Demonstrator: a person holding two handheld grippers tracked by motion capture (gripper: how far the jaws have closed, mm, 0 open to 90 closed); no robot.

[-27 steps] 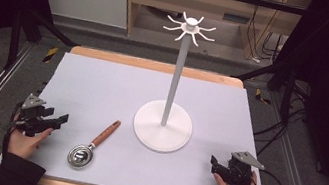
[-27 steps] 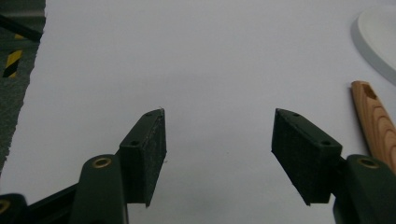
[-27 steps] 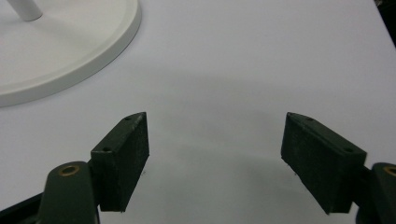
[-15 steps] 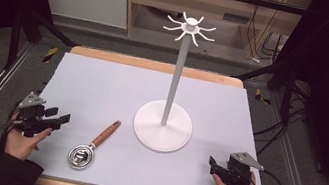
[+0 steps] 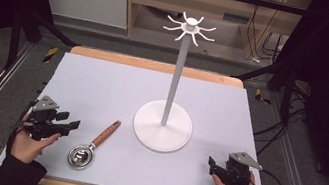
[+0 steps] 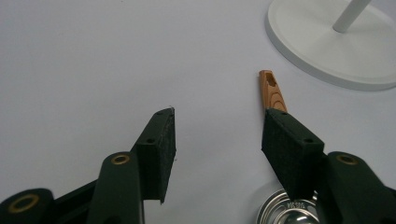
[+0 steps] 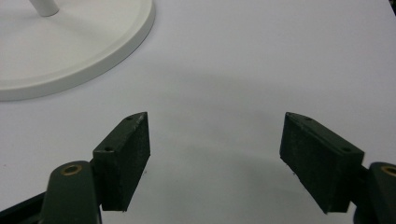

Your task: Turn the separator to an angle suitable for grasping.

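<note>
Our left gripper [image 5: 71, 125] stands open and empty on the desk [image 5: 103, 82], just left of the small strainer [image 5: 93, 145], while our right gripper [image 5: 211, 164] rests open, holding nothing, well apart. The strainer looks light and stiff; its steel bowl [image 6: 285, 214] seems slippery, so we judge the wooden handle [image 6: 272, 91] the better hold. Stamped lettering on the rim is too small to read.

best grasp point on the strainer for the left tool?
Probably the wooden handle of the strainer, mid-length: slim and straight, flat on the mat, running up-right from the metal bowl. Bring the left tool, now open, down from above with jaws across the handle; the round bowl offers less purchase.
</note>
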